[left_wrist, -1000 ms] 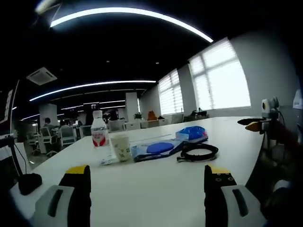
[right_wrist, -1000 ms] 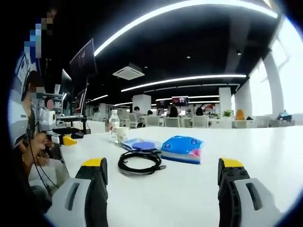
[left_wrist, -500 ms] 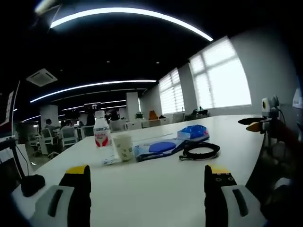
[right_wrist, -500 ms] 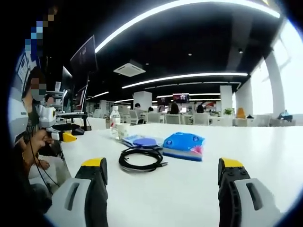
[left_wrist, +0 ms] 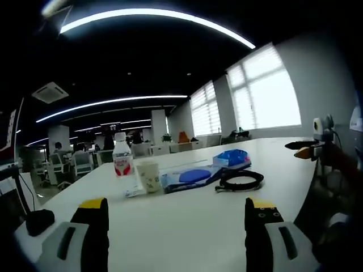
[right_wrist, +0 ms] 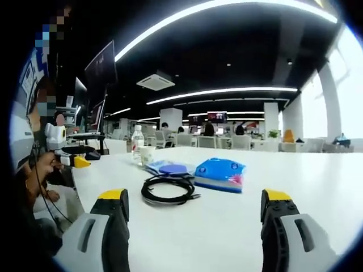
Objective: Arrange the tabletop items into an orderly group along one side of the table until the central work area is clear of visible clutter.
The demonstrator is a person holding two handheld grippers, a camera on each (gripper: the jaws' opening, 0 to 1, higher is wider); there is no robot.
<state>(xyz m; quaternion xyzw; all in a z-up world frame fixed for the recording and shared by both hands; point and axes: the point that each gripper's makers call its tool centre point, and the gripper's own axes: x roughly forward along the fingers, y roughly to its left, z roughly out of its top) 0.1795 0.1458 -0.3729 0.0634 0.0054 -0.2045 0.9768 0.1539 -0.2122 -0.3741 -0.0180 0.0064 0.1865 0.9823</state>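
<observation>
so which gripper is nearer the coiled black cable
Right. The right gripper faces the coiled black cable, the closest item ahead of its open jaws. The left gripper sits farther back, with the cable off to its right.

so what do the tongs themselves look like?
Both alike: the left tongs and right tongs each have two black jaws with yellow tips and pale grey housings with a dark slot lower down. No cables or sleeves visible on them.

Left claw (left_wrist: pixel 176 224) hangs low over the worktop (left_wrist: pixel 181 238), jaws spread wide, nothing between them; right claw (right_wrist: pixel 194 218) likewise, gaping and empty above the worktop.
</observation>
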